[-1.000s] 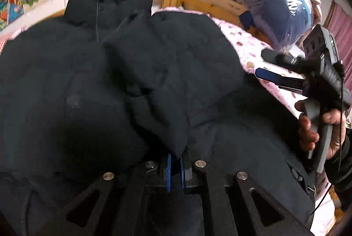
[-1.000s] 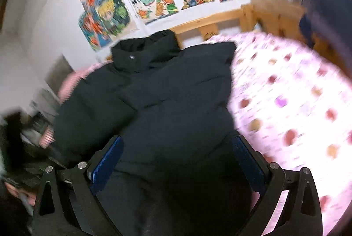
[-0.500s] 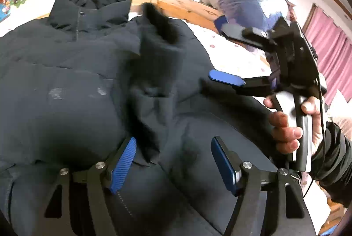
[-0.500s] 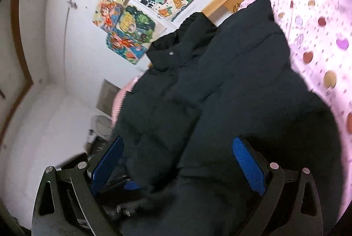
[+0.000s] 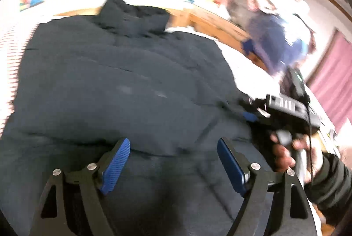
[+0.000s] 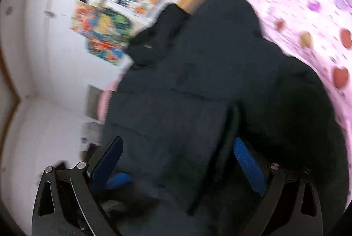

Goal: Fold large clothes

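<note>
Black quilted puffy jacket (image 5: 123, 86) lies flat; left claw (image 5: 173, 159), just opening wide, and right claw (image 6: 176, 161) gape empty.

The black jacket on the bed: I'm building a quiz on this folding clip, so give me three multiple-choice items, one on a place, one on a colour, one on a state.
1. Where does the jacket's collar lie?
A. toward the wooden bed frame and the poster wall
B. hanging off the near edge
C. under a pillow

2. What colour are the pads on the left gripper's fingers?
A. red
B. blue
C. white

3. How do the left gripper's jaws stand?
A. clamped on a sleeve
B. shut on nothing
C. apart, with nothing pinched

Key: 1 A, the collar of the black jacket sits at the far end by the wooden bed frame. 2 B, the pads are blue. 3 C, the left gripper has just been opening and its jaws stand wide over the fabric, pressing on nothing.
</note>
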A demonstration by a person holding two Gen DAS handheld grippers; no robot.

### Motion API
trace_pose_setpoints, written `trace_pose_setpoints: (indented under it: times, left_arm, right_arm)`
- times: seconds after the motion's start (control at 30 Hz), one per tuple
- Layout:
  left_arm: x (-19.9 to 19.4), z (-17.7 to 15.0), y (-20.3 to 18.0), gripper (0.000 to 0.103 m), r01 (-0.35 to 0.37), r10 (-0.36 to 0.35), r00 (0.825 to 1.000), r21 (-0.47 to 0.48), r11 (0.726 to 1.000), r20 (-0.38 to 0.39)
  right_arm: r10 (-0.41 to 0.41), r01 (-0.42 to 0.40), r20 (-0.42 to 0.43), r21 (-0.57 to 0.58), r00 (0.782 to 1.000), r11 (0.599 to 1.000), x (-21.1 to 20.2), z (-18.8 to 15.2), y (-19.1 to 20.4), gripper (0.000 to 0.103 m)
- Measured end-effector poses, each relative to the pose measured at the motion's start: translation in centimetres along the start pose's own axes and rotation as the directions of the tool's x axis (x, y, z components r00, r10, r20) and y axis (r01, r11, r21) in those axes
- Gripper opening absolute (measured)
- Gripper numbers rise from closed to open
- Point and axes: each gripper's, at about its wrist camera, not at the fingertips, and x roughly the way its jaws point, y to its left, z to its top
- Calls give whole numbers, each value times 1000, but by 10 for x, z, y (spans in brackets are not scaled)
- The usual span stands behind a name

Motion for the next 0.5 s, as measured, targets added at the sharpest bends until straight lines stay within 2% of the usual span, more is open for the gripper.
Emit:
trace_pose_setpoints:
  times: [0.03, 0.07, 0.1, 0.13, 0.17, 0.2, 0.27, 0.33, 0.43, 0.5]
  left_arm:
    - [-6, 4, 9, 80, -25, 26, 1000, -30, 999, 7]
    - [-13, 10, 19, 80, -60, 61, 998, -59, 996, 10]
    - [-20, 16, 29, 80, -102, 103, 995, -84, 991, 14]
    - [-26, 23, 39, 80, -126, 129, 991, -105, 986, 22]
    - [-32, 29, 50, 80, -135, 140, 990, -127, 983, 29]
    - [-36, 33, 58, 80, -142, 148, 989, -156, 977, 28]
    - [-43, 44, 77, 81, -141, 149, 989, -222, 965, 21]
    - [-47, 55, 92, 81, -159, 171, 985, -264, 951, 24]
    - [-41, 69, 100, 81, -209, 225, 974, -245, 947, 38]
    - [-30, 78, 104, 81, -229, 243, 969, -222, 948, 37]
  right_arm:
    - [-27, 27, -3, -8, 1000, 1000, 1, 0, 2, 85]
    - [-58, 58, -13, -22, 998, 998, 3, 0, 5, 66]
    - [-79, 78, -24, -30, 997, 997, 5, 0, 7, 55]
    - [-107, 106, -32, -40, 994, 994, 7, 0, 10, 33]
    - [-142, 140, -31, -60, 989, 988, 5, 2, 13, 19]
    - [-163, 160, -18, -93, 986, 983, 1, 4, 18, 12]
    - [-172, 172, 12, -157, 985, 972, -8, 11, 33, 6]
    - [-194, 207, 77, -238, 978, 949, -22, 19, 50, 5]
    - [-235, 304, 223, -357, 946, 883, -45, 40, 84, 5]
    - [-241, 328, 260, -381, 935, 864, -54, 56, 91, 5]
